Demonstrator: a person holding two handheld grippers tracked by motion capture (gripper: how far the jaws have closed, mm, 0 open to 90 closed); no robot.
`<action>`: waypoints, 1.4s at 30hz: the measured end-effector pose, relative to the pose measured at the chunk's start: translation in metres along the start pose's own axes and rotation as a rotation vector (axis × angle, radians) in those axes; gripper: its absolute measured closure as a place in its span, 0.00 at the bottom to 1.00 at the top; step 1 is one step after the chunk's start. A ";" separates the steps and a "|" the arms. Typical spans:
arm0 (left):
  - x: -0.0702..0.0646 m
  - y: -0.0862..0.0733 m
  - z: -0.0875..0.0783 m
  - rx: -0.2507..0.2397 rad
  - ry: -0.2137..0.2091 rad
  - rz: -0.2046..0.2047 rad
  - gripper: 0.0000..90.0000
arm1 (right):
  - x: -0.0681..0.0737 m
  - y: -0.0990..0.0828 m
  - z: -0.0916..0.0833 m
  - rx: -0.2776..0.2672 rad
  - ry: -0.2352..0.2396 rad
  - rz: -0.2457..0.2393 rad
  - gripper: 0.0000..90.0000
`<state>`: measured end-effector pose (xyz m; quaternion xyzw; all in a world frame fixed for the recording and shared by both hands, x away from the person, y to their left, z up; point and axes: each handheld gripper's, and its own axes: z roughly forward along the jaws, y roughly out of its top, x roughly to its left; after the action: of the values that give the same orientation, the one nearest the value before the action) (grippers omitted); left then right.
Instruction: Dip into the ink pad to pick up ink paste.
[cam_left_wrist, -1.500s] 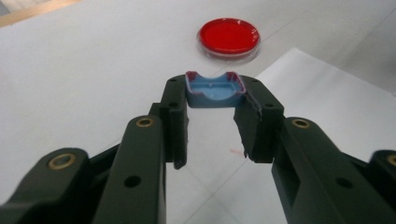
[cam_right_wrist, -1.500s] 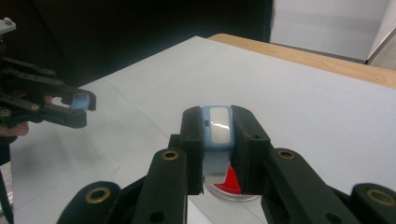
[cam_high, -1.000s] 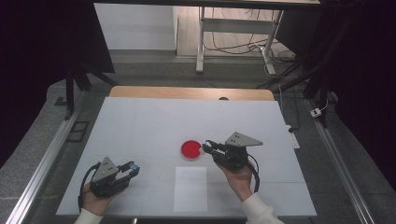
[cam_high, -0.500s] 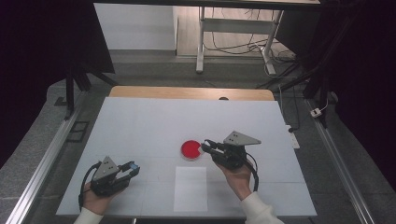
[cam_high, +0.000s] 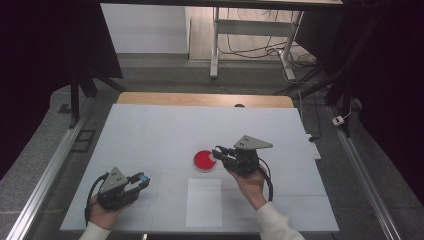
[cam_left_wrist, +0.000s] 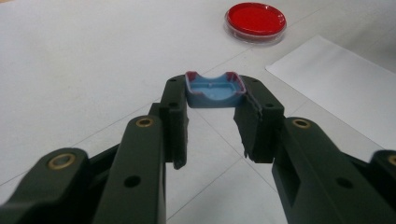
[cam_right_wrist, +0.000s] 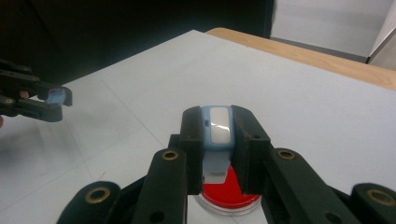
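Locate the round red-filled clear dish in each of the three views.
High view: round red-filled clear dish at table centre, just left of the right gripper.
Left gripper view: upper right, beyond the fingers.
Right gripper view: bottom centre, beneath the fingers.
Shared landmark: the white paper sheet, near the dish.

Red dish (cam_high: 204, 160), pale blue cap (cam_left_wrist: 214, 89) with perhaps reddish edges, white sheet (cam_high: 204, 202), white table (cam_high: 150, 135)

Lab-style recording bay, white-covered counter (cam_high: 150, 130) on aluminium rails (cam_high: 42, 180), black curtains (cam_high: 45, 45), loose floor cables (cam_high: 240, 47), red petri dish (cam_high: 204, 160)
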<state>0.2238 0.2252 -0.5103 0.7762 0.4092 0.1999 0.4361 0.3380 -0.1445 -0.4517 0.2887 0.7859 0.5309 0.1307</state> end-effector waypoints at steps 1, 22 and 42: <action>0.000 0.000 0.000 0.000 0.000 0.000 0.72 | -0.001 0.000 0.002 0.010 0.001 -0.003 0.83; -0.004 -0.001 0.003 0.009 -0.009 0.002 0.72 | -0.008 -0.007 0.039 0.110 -0.024 -0.030 0.83; -0.002 -0.002 0.003 0.006 -0.006 -0.003 0.72 | -0.012 -0.012 0.061 0.171 -0.038 -0.062 0.83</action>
<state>0.2237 0.2221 -0.5134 0.7774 0.4095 0.1958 0.4355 0.3754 -0.1086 -0.4882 0.2840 0.8343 0.4522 0.1369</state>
